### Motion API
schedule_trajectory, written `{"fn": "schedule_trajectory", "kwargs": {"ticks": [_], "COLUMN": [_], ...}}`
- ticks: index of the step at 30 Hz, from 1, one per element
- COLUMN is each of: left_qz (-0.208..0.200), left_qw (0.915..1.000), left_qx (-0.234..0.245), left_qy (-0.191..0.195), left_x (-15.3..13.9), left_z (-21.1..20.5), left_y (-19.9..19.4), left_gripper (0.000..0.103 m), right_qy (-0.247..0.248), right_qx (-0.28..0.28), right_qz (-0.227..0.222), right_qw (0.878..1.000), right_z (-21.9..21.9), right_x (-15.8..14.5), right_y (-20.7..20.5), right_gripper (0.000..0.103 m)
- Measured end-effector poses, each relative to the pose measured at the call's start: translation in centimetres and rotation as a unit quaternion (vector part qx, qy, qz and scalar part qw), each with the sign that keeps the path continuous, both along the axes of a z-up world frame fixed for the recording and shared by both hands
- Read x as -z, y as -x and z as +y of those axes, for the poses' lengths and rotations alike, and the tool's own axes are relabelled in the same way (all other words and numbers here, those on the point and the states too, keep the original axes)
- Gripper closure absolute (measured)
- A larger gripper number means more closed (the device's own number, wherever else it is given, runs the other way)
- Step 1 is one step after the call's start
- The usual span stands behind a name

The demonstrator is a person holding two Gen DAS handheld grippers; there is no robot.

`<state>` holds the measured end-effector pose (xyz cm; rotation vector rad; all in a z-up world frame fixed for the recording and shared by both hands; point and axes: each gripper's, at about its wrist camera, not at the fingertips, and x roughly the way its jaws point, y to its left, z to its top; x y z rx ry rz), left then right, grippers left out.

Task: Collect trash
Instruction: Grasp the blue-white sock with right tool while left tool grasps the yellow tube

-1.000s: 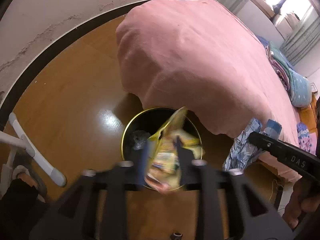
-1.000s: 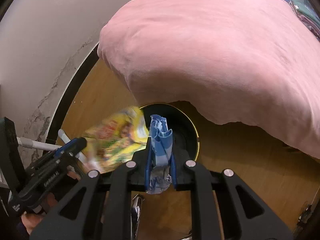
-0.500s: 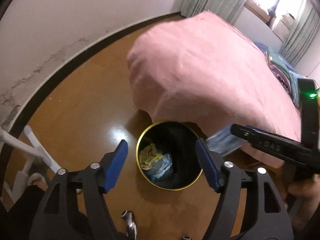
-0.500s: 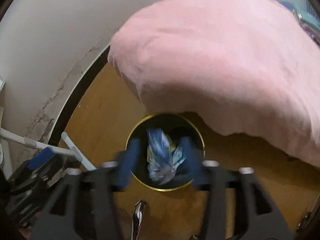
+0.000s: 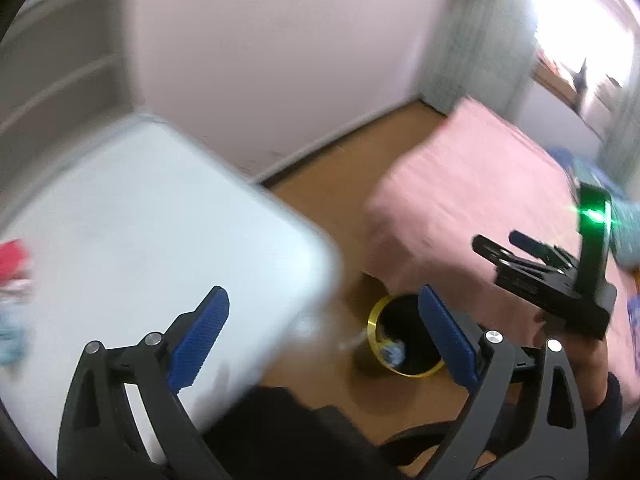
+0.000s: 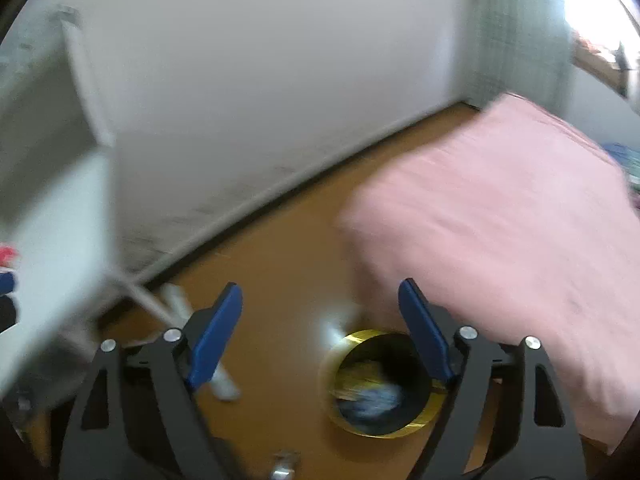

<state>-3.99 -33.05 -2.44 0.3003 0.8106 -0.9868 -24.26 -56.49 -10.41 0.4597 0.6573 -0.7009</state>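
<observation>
A black trash bin with a gold rim (image 6: 382, 384) stands on the wooden floor beside the bed; yellow and blue wrappers (image 6: 372, 394) lie inside it. It also shows in the left wrist view (image 5: 404, 338). My left gripper (image 5: 320, 336) is open and empty, raised above the floor near a white table (image 5: 140, 248). My right gripper (image 6: 320, 332) is open and empty, high above the bin; it shows from the side in the left wrist view (image 5: 532, 268). Both views are motion-blurred.
A bed with a pink cover (image 6: 500, 216) fills the right. The white table (image 6: 52, 248) with red and blue blurred items (image 5: 12, 264) on it stands at the left, its white legs (image 6: 176, 312) on the floor. A white wall lies behind.
Both grippers opened and dropped the yellow bag and the blue wrapper into the bin. Both have since lifted up and swung left, bringing the white table into view.
</observation>
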Motion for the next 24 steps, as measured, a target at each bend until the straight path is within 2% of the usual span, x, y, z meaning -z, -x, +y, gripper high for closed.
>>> {"fn": "schedule_trajectory", "kwargs": {"ticks": [2, 5, 7, 9, 10, 12, 15, 17, 20, 22, 24], "left_qz": [-0.022, -0.085, -0.104, -0.1, -0.108, -0.105, -0.071, -0.059, -0.04, -0.036, -0.031], "left_qw": [0.9992, 0.989, 0.9771, 0.9662, 0.957, 0.9466, 0.9363, 0.9365, 0.9283, 0.9246, 0.9272], "left_qx": [-0.033, -0.119, -0.184, -0.233, -0.264, -0.302, -0.342, -0.344, -0.367, -0.377, -0.371], "left_qy": [-0.002, -0.018, -0.029, -0.047, -0.052, -0.041, -0.032, -0.033, -0.044, -0.044, -0.04], "left_x": [-1.5, -3.4, -3.7, -4.2, -4.6, -5.3, -4.9, -3.5, -1.0, 0.0, 0.4], "left_z": [3.5, 10.6, 15.6, 19.6, 21.7, 25.5, 30.2, 32.0, 34.1, 35.2, 36.1], "left_y": [-2.3, -6.5, -9.5, -12.2, -13.4, -14.9, -16.7, -17.4, -17.6, -18.7, -19.1], "left_gripper": [0.009, 0.009, 0.009, 0.009, 0.009, 0.009, 0.009, 0.009, 0.009, 0.009, 0.009], "right_qy": [-0.02, -0.025, -0.025, -0.037, -0.05, -0.066, -0.083, -0.078, -0.064, -0.056, -0.044], "right_qx": [-0.064, -0.172, -0.222, -0.283, -0.316, -0.352, -0.389, -0.393, -0.409, -0.409, -0.416], "right_qz": [-0.036, -0.052, -0.053, -0.05, -0.046, -0.035, -0.009, 0.01, 0.032, 0.047, 0.054], "right_qw": [0.997, 0.983, 0.973, 0.957, 0.946, 0.933, 0.917, 0.916, 0.91, 0.909, 0.907], "right_z": [3.1, 9.4, 12.7, 17.1, 19.4, 22.5, 27.3, 29.5, 31.9, 33.1, 34.4], "right_x": [-2.3, -5.4, -6.4, -7.1, -7.2, -7.0, -6.4, -5.9, -5.2, -4.7, -4.4], "right_y": [-3.0, -9.1, -12.7, -17.2, -19.7, -23.1, -27.9, -30.2, -32.8, -33.5, -34.3], "right_gripper": [0.024, 0.023, 0.023, 0.023, 0.023, 0.023, 0.022, 0.022, 0.022, 0.022, 0.022]}}
